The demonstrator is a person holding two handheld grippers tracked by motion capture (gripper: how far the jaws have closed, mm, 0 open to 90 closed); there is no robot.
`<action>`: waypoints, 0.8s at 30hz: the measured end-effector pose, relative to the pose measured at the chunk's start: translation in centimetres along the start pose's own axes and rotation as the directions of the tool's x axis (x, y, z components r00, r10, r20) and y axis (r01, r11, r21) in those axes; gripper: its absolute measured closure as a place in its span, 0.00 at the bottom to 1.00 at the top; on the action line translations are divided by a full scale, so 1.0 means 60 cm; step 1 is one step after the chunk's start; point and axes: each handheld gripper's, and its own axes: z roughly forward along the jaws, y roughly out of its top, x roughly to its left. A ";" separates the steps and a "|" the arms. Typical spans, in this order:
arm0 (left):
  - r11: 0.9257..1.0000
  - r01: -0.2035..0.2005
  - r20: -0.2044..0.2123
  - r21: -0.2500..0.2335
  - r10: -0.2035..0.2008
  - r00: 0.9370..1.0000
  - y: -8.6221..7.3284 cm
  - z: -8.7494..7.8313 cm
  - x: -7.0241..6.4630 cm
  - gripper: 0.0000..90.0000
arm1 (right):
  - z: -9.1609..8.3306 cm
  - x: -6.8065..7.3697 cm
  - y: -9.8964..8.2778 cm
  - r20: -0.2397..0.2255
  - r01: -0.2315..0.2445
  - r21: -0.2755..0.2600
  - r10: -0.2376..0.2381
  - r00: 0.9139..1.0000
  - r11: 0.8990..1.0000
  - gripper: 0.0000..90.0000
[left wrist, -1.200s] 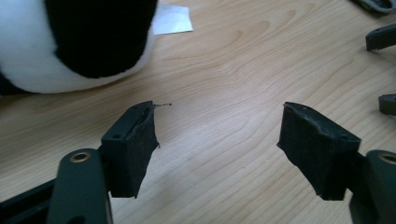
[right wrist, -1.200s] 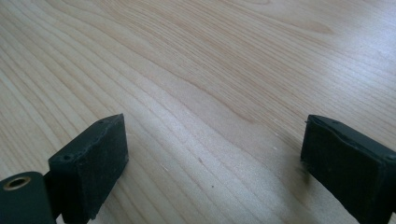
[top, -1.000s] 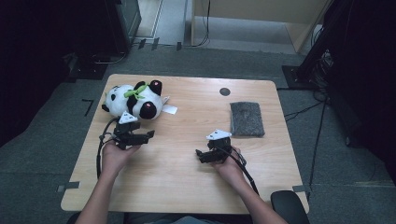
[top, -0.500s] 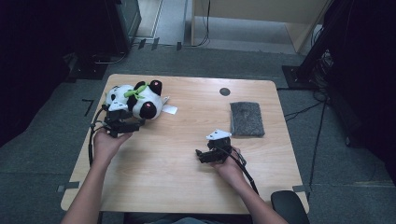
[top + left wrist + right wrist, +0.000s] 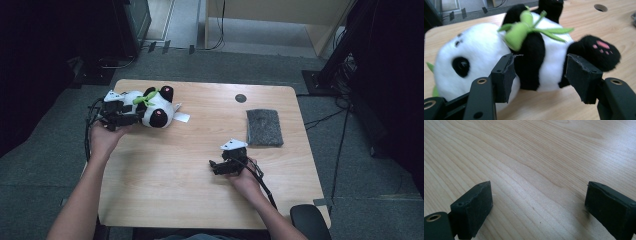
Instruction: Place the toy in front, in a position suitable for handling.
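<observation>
A black-and-white plush panda (image 5: 152, 107) with a green bow lies on its back at the far left of the wooden table (image 5: 200, 200). My left gripper (image 5: 137, 119) reaches in from the panda's left. In the left gripper view the panda (image 5: 486, 50) fills the space between the two pads (image 5: 504, 75) of my left gripper (image 5: 540, 72). The jaws have just been closing around its belly, and the plush does not look squeezed. My right gripper (image 5: 215, 167) rests low over bare wood at the middle right, and its jaws (image 5: 537, 205) stand wide apart with nothing between them.
A grey felt pad (image 5: 264, 127) lies flat at the right of the table. A small round hole (image 5: 240, 98) sits near the far edge. A white tag (image 5: 181, 117) sticks out beside the panda. Dark equipment and cables ring the table on the floor.
My left hand has moved left and away from me, from the table's near left up to the panda's side. The panda and my right gripper have stayed put.
</observation>
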 end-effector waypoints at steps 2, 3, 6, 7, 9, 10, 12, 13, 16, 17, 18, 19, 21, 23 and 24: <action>1.000 -0.020 -0.012 -0.004 0.020 1.000 0.008 0.001 0.007 0.46 | 0.000 0.000 0.000 -0.001 0.000 0.000 0.000 1.000 1.000 0.09; 1.000 -0.017 -0.012 -0.005 0.017 1.000 0.012 0.003 0.012 0.47 | 0.000 0.000 0.000 -0.001 0.001 0.000 -0.001 1.000 1.000 0.09; 1.000 -0.001 0.007 0.003 0.001 1.000 0.020 0.007 0.020 0.49 | 0.000 0.000 0.000 -0.001 0.001 0.000 -0.001 1.000 1.000 0.09; 1.000 -0.010 -0.001 0.014 0.010 1.000 0.029 0.014 0.023 0.50 | 0.000 0.001 0.000 -0.001 0.001 0.000 -0.001 1.000 1.000 0.09; 1.000 -0.014 -0.005 0.023 0.014 1.000 0.035 0.022 0.024 0.52 | 0.000 0.001 0.000 -0.001 0.001 -0.002 -0.001 1.000 1.000 0.09; 0.999 -0.011 -0.006 0.030 0.011 1.000 0.036 0.025 0.025 0.54 | 0.000 0.001 0.000 -0.002 0.000 -0.002 0.000 1.000 1.000 0.09; 0.999 -0.003 -0.018 0.044 0.004 1.000 0.038 0.035 0.026 0.59 | -0.001 0.001 0.000 -0.003 0.001 -0.001 -0.001 1.000 1.000 0.10; 0.999 -0.001 -0.013 0.043 0.002 1.000 0.038 0.037 0.027 0.61 | -0.001 0.002 -0.001 -0.003 0.001 -0.002 -0.001 1.000 1.000 0.10; 0.999 0.021 0.000 0.035 -0.021 1.000 0.041 0.041 0.027 0.70 | -0.003 0.004 -0.002 -0.015 0.012 -0.012 -0.012 1.000 1.000 0.17; 0.999 0.022 -0.010 0.035 -0.022 1.000 0.043 0.040 0.026 0.74 | -0.004 0.005 -0.003 -0.021 0.017 -0.017 -0.017 1.000 1.000 0.19; 0.999 0.021 -0.013 0.028 -0.020 1.000 0.044 0.040 0.026 0.80 | -0.005 0.005 -0.003 -0.023 0.019 -0.020 -0.020 1.000 1.000 0.20; 0.999 0.022 -0.012 0.030 -0.021 1.000 0.045 0.040 0.026 0.85 | -0.005 0.005 -0.003 -0.024 0.019 -0.021 -0.020 1.000 1.000 0.20; 0.999 0.029 -0.002 0.037 -0.029 1.000 0.048 0.040 0.026 0.87 | -0.006 0.004 -0.004 -0.025 0.016 -0.024 -0.017 1.000 1.000 0.23; 0.999 0.043 0.013 0.031 -0.043 0.999 0.051 0.036 0.026 0.89 | -0.009 0.000 -0.005 -0.022 0.014 -0.027 -0.015 1.000 1.000 0.30; 0.998 0.056 0.022 0.025 -0.056 0.998 0.053 0.033 0.027 0.89 | -0.011 -0.002 -0.005 -0.023 0.012 -0.027 -0.013 1.000 1.000 0.33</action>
